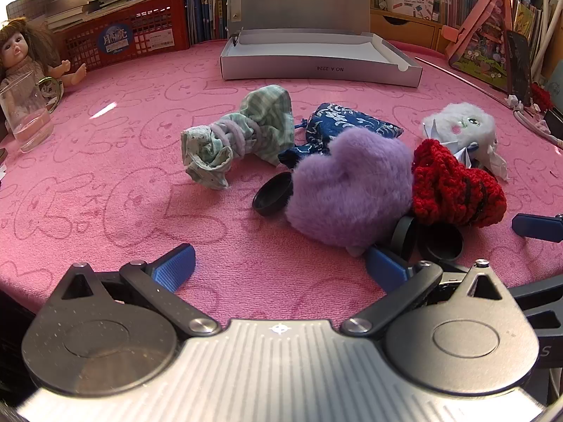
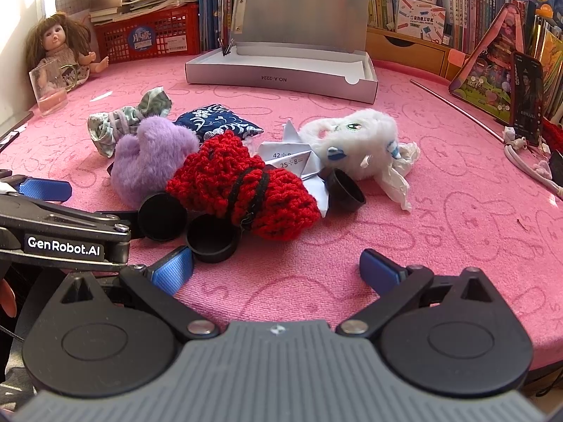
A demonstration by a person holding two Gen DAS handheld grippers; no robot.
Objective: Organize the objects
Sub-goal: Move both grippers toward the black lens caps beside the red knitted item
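A pile lies on the pink cloth: a green striped cloth bundle [image 1: 239,133], a blue patterned pouch [image 1: 348,123], a purple plush heart [image 1: 348,190], a red knitted piece [image 1: 454,190], a white furry toy [image 1: 461,123], folded paper [image 2: 292,161] and several black caps [image 1: 272,198] [image 2: 211,239]. An open silver box [image 1: 316,56] stands behind. My left gripper [image 1: 279,267] is open and empty, just in front of the purple heart. My right gripper [image 2: 276,269] is open and empty, in front of the red knit; its left pad [image 2: 172,269] is near a black cap.
A doll [image 1: 21,52] and a glass [image 1: 26,116] stand at the far left. A red crate [image 1: 130,35] with papers, books and a wooden drawer unit [image 2: 404,49] line the back. A phone [image 2: 526,95] and a thin rod [image 2: 457,105] are at the right.
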